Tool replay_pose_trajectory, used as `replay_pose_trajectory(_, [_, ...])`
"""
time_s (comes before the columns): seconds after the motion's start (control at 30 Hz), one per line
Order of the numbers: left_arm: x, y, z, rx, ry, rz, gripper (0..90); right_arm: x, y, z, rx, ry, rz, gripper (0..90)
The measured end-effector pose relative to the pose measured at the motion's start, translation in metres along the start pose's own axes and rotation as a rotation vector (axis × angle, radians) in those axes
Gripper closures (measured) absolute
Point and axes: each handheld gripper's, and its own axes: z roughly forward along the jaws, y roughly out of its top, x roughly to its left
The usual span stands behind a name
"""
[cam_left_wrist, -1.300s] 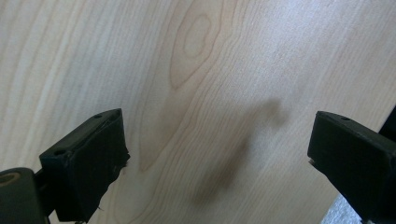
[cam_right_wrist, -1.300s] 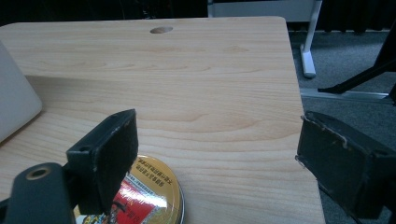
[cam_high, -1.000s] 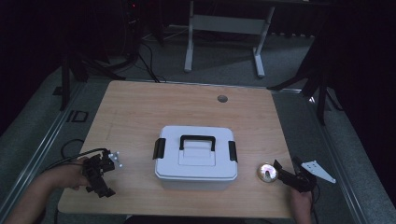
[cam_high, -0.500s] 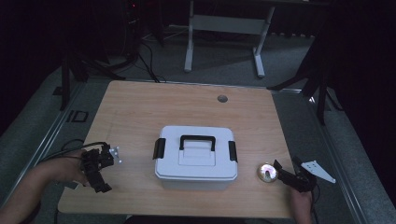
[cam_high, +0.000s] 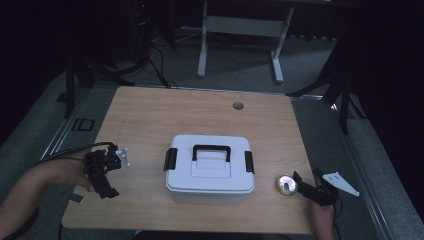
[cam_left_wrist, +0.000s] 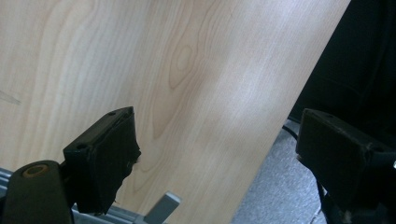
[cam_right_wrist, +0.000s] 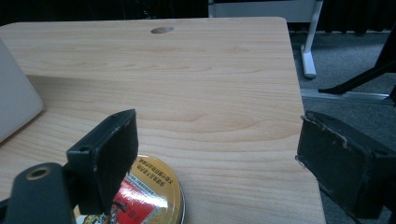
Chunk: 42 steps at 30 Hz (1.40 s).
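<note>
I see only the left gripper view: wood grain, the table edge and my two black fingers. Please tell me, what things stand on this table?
Observer: A white box with a black handle stands in the middle of the table.
Operator: And where is the right gripper?
Observer: The right gripper is near the front right corner, next to a small round tin.
Operator: Does it hold this tin?
Observer: No. In the right gripper view its fingers stand wide apart, and the tin lies low by one of them, not pressed.
</note>
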Motion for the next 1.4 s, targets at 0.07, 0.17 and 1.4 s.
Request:
replay_pose_trajectory(0.07, [0.001,0.003,-0.010,-0.065,0.014,-0.001,13.3,0.000,0.000,0.000,0.000,0.001,0.003,12.1])
replay_pose_trajectory(0.17, [0.000,0.006,-0.015,-0.106,0.017,0.011,13.3,0.000,0.000,0.000,-0.001,0.000,0.001,12.1])
replay_pose_trajectory(1.4, [-0.004,0.078,-0.040,-0.160,-0.047,0.070,14.9,-0.001,0.000,0.000,-0.006,0.009,0.001,12.1])
